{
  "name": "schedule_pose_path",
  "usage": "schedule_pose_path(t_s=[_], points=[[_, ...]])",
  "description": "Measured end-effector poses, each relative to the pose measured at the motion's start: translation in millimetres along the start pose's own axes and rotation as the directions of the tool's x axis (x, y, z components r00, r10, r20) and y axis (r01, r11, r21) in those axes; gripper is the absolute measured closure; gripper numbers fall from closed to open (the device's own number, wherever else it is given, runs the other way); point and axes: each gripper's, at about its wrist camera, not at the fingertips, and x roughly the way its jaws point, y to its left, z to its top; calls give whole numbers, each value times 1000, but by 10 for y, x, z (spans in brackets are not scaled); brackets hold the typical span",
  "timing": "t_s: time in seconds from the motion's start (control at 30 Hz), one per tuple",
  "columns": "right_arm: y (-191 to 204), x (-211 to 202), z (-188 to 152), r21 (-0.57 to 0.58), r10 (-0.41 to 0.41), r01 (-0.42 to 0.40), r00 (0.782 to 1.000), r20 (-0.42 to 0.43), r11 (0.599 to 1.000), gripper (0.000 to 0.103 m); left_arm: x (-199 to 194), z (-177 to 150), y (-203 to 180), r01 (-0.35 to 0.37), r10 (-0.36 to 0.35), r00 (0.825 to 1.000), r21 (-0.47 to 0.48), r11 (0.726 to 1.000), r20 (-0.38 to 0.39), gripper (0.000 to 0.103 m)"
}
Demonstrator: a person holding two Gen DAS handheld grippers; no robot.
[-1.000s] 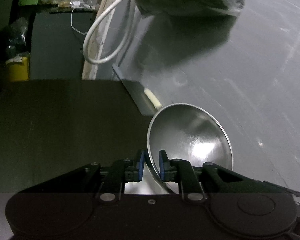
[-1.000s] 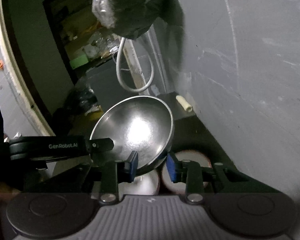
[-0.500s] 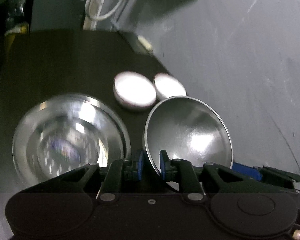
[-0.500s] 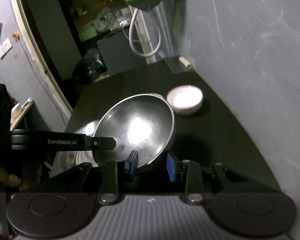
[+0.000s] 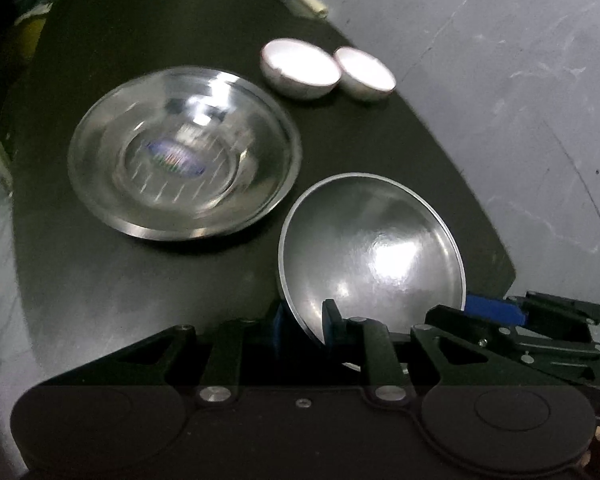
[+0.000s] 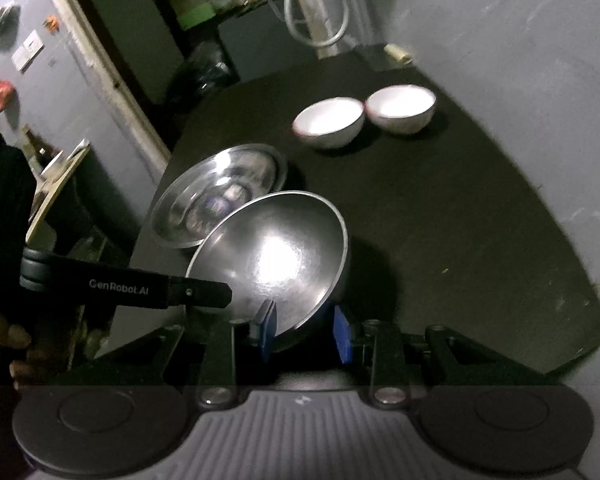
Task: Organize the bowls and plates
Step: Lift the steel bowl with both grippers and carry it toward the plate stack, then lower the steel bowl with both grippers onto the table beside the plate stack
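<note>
A steel bowl (image 5: 372,248) is held tilted above the black table (image 5: 100,280), also showing in the right wrist view (image 6: 276,256). My left gripper (image 5: 303,326) is shut on its near rim. My right gripper (image 6: 306,328) also straddles the bowl's rim; its pads stand wider apart and I cannot tell whether they press. A wide steel plate (image 5: 184,168) lies on the table to the left, seen behind the bowl in the right wrist view (image 6: 216,196). Two white bowls (image 5: 300,68) (image 5: 364,74) sit side by side at the far end, also in the right wrist view (image 6: 328,122) (image 6: 400,110).
A grey wall (image 5: 520,80) runs along the table's right side. A small cream object (image 5: 310,0) lies at the far corner. A white hose (image 6: 312,8) hangs beyond the table. A doorway and clutter (image 6: 204,4) lie to the far left.
Both grippers have tilted down and pulled back with the steel bowl, from facing the wall to looking down at the table. The steel plate and two white bowls came into full view.
</note>
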Motion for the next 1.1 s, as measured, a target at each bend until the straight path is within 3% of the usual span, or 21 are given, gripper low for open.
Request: schedule_pose_path(t_s=[0.33, 0.53, 0.63, 0.9, 1.0, 1.07, 1.1], points=[[271, 133, -2, -83, 73, -79, 995, -74, 993, 68, -163, -146, 216, -63, 62, 998, -37, 997, -27, 82], [308, 195, 6, -89, 83, -91, 992, -95, 992, 65, -193, -129, 265, -45, 43, 998, -48, 998, -38, 79], [274, 164, -9, -72, 83, -90, 992, -90, 993, 62, -232, -127, 313, -11, 9, 999, -60, 998, -36, 65], [71, 36, 20, -12, 57, -57, 998, -32, 998, 43, -467, -31, 377, -13, 13, 1000, -19, 1000, 3, 40], [-17, -11, 91, 4, 39, -39, 999, 6, 999, 32, -554, 85, 374, -30, 30, 998, 2, 1000, 47, 23], [-77, -21, 159, 13, 27, -28, 999, 32, 1000, 17, -583, 187, 355, -50, 51, 993, -8, 999, 108, 1], [-108, -25, 201, 19, 20, -21, 999, 47, 1000, 13, -588, 237, 350, -62, 64, 989, -18, 998, 132, 1]])
